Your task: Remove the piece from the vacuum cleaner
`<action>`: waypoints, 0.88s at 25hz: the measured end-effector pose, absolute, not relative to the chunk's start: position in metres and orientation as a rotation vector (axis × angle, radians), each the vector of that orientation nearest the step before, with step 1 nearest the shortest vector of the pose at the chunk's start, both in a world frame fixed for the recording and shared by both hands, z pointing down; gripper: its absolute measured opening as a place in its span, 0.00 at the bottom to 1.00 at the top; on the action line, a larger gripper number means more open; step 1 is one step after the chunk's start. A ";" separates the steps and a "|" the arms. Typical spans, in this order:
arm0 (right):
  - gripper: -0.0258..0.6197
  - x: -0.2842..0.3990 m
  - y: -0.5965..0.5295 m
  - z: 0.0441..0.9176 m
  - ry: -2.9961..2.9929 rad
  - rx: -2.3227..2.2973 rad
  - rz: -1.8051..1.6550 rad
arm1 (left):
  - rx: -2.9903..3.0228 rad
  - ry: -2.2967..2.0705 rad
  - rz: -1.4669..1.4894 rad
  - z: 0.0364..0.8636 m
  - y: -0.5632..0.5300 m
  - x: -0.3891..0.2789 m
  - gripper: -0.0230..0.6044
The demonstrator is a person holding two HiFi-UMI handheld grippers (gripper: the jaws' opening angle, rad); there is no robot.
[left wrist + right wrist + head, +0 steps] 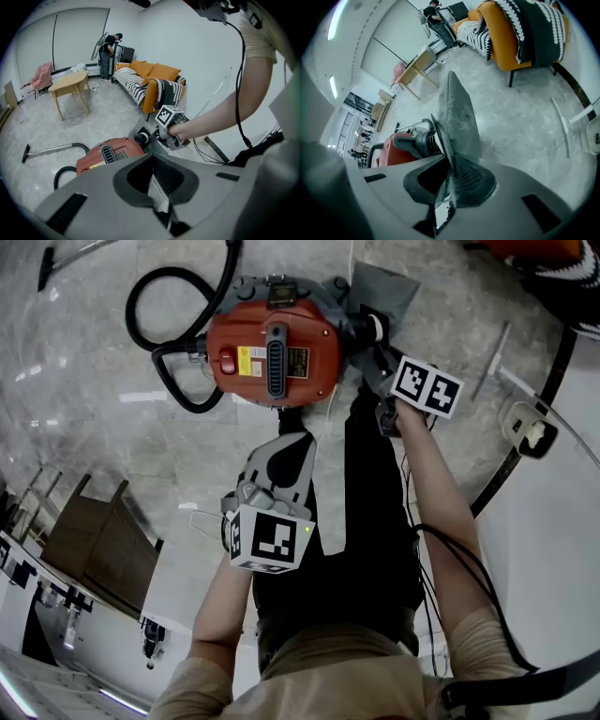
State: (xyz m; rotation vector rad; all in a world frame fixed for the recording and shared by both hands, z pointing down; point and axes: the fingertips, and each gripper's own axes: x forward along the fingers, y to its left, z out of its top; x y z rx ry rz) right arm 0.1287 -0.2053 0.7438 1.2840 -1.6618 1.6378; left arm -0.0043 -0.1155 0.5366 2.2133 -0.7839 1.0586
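Observation:
A red canister vacuum cleaner lies on the marble floor, its black hose looped at its left. A flat grey piece stands out from the vacuum's right end on a black ribbed collar. My right gripper reaches in from the right and is shut on the edge of this grey piece. In its own view the right gripper has the piece running up between the pads. My left gripper hangs just below the vacuum. The left gripper is shut with nothing in it.
An orange sofa with a striped throw stands behind the vacuum, a wooden table beyond it, and a person at the far wall. The vacuum's wand lies on the floor. Wooden furniture is at lower left, a dark cable at right.

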 end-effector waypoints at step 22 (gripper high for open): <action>0.09 0.128 -0.200 0.745 -1.800 0.812 0.575 | 2.205 -0.779 1.059 0.540 -0.115 -0.007 0.03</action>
